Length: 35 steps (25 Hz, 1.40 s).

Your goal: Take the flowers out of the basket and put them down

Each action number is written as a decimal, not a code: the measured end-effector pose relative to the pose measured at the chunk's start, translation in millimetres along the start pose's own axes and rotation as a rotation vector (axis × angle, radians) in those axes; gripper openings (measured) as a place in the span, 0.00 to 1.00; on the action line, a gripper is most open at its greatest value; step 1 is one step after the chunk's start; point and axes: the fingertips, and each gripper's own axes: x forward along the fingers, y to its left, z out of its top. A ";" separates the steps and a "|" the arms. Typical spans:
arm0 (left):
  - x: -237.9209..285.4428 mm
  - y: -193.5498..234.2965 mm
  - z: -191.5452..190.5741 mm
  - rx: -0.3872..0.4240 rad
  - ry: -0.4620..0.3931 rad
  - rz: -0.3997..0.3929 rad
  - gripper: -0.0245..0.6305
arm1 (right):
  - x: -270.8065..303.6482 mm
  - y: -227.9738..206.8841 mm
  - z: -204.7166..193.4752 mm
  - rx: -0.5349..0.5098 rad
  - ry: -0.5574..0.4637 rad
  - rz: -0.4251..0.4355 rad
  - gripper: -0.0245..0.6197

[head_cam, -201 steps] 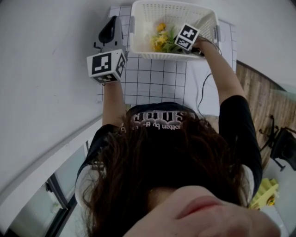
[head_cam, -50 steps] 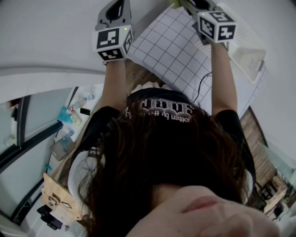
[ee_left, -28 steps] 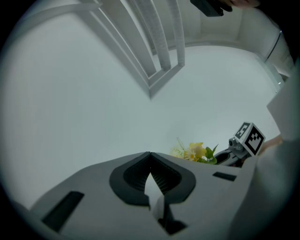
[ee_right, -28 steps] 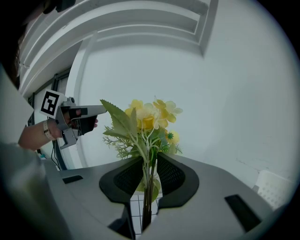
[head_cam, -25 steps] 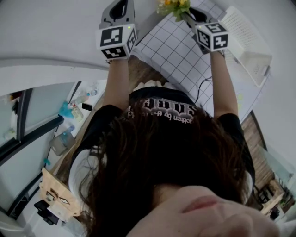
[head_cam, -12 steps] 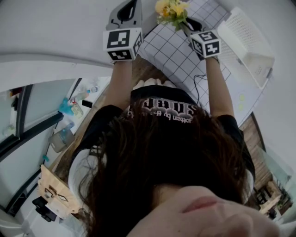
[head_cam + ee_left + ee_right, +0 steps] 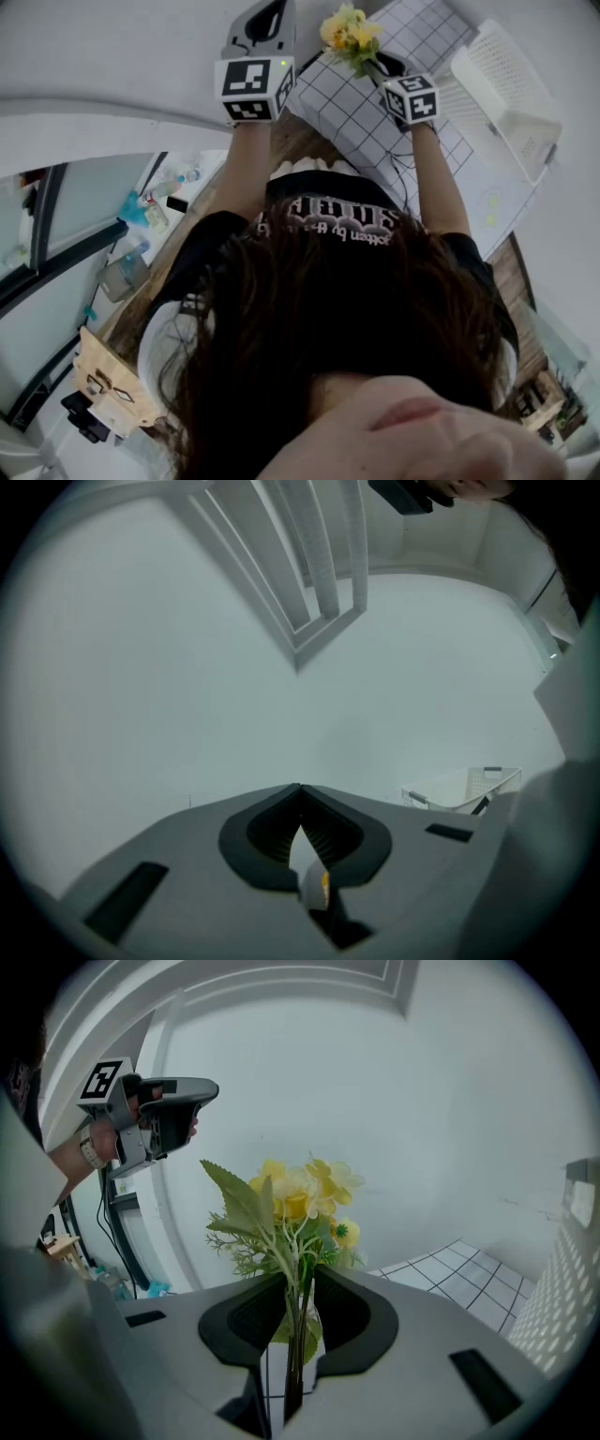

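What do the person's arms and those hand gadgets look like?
The left hand-held gripper and right hand-held gripper: grey plastic, black ribbed pads, each bearing a white cube with black square markers. Worn: short black sleeves; a thin black cable beside the right arm.

Soft, even light fills my pictures, and the shadows are faint. My two gripper views bend at the edges and go black in the corners. The left one is dim and greyish. The flowers point(image 7: 295, 1199) look sharp and bright.

Black short-sleeved T-shirt point(image 7: 220, 248), white gothic lettering point(image 7: 328, 225)
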 end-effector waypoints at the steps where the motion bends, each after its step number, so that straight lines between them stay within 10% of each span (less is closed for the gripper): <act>1: -0.7 1.4 0.2 0.000 0.001 0.002 0.04 | 1.9 0.3 -5.7 0.007 0.011 0.001 0.20; 35: -10.5 5.3 -1.1 0.010 -0.009 -0.063 0.04 | 19.8 17.7 -70.5 0.027 0.168 0.052 0.40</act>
